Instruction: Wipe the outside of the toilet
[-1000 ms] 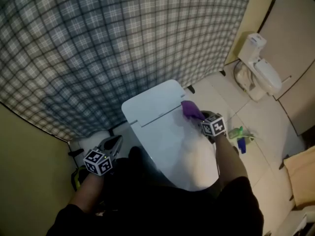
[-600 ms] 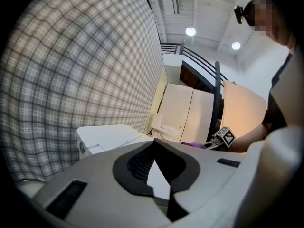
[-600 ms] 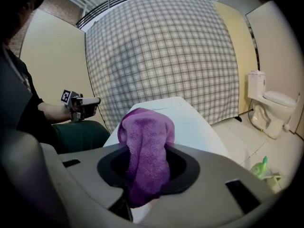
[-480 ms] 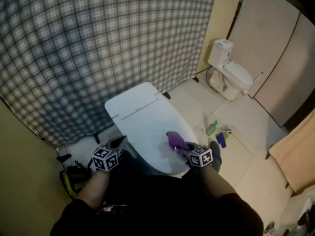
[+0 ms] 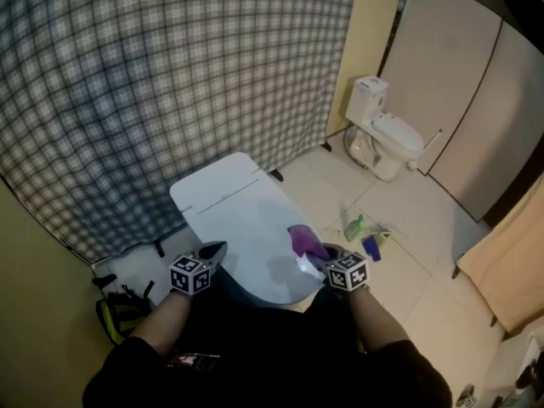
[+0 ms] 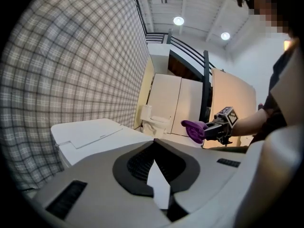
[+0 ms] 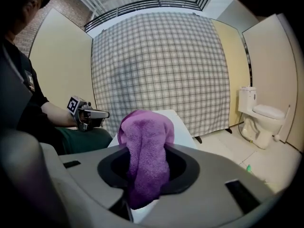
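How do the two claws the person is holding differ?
The left claw is shut on nothing; the right claw grips a purple cloth. The left claw sits by the near toilet's left edge, the right claw by its right edge. Both carry a marker cube.

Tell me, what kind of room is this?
Probably a bathroom, maybe a mock-up one: a white toilet with closed lid stands before a grey checked curtain, a second white toilet stands by beige partition panels, and the floor is pale tile.
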Available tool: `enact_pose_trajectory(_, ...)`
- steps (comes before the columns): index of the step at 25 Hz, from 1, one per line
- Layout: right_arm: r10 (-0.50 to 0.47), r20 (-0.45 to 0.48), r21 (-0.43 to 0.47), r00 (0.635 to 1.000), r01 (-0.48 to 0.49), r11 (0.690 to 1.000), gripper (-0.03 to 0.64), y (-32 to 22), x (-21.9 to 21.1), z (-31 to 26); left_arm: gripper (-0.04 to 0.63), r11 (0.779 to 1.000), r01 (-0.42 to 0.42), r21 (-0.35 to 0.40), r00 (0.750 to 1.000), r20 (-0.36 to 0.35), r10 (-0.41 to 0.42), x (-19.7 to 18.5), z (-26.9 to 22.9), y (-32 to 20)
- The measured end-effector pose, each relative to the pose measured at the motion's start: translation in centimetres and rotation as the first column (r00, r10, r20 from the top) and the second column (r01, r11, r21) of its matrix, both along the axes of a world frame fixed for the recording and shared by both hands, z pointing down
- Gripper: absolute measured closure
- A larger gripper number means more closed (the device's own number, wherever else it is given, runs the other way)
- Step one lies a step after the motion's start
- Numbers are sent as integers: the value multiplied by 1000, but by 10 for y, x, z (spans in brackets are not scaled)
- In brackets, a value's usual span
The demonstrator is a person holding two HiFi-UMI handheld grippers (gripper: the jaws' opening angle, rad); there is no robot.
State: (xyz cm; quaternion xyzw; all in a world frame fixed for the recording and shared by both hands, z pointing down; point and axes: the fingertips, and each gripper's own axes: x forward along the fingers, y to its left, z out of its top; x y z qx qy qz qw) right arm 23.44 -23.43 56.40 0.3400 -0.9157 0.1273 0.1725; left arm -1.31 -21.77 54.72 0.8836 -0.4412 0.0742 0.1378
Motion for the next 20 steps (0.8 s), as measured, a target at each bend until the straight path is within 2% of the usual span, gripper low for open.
enact_pose_trajectory(7,-2,31,-20,1000,3,1000,495,-12,-2,15,591,999,-9,-34,1000,23,10,9,-1,-9)
enact_pose_trajectory(11,-22,41,-40,999,24,999,495,-5,-16,10,591,998,-5,-70,1000,28,7,-1,-9,-6)
enact_pose_trajectory(20,-40,44,-44,998,42,998,495,-11,-6,24,591,998,0,-69,1000,24,2,8,-3,-17)
